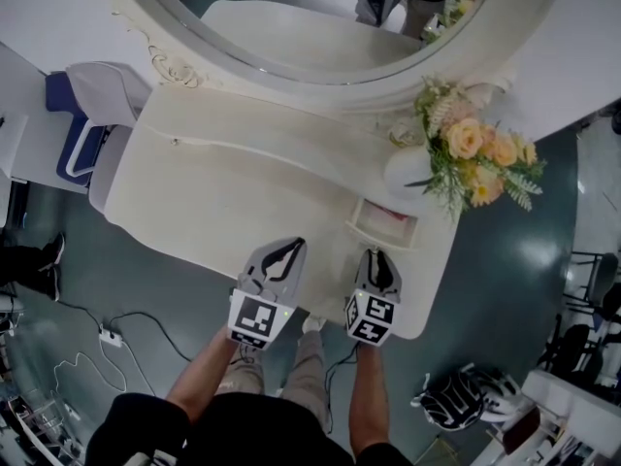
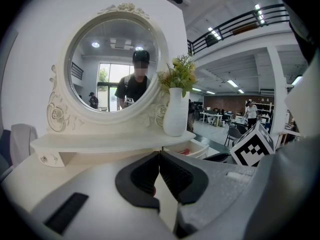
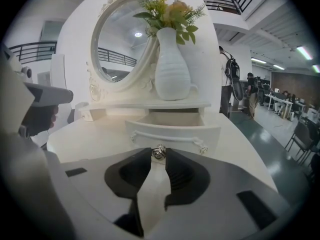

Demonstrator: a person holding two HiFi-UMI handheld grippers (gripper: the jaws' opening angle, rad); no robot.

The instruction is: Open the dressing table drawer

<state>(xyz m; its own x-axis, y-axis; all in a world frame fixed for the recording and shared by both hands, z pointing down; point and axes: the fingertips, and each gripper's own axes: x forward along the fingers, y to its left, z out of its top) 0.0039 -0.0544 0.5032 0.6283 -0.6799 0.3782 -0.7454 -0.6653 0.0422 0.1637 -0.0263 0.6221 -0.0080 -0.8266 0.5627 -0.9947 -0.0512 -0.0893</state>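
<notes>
There are two tools, one drawer point(image 3: 172, 130), one mirror point(image 2: 117, 66) and one vase point(image 3: 172, 74) with one bunch of flowers point(image 1: 480, 153). The drawer is on the right side of the white desk point(image 1: 223, 192), under the little shelf that the vase stands on. It is pulled out and open. It is white, with one long thin handle point(image 3: 167, 137) across its front that ends in a small knob at each side. Something pink or red lies inside it. The left tool point(image 2: 159, 156) has its tips pressed together with nothing clear between them. The right tool point(image 1: 376, 254) is just in front of the drawer, not touching it, and pinches one small shiny silver thing point(image 3: 159, 152) that looks like a ring.
</notes>
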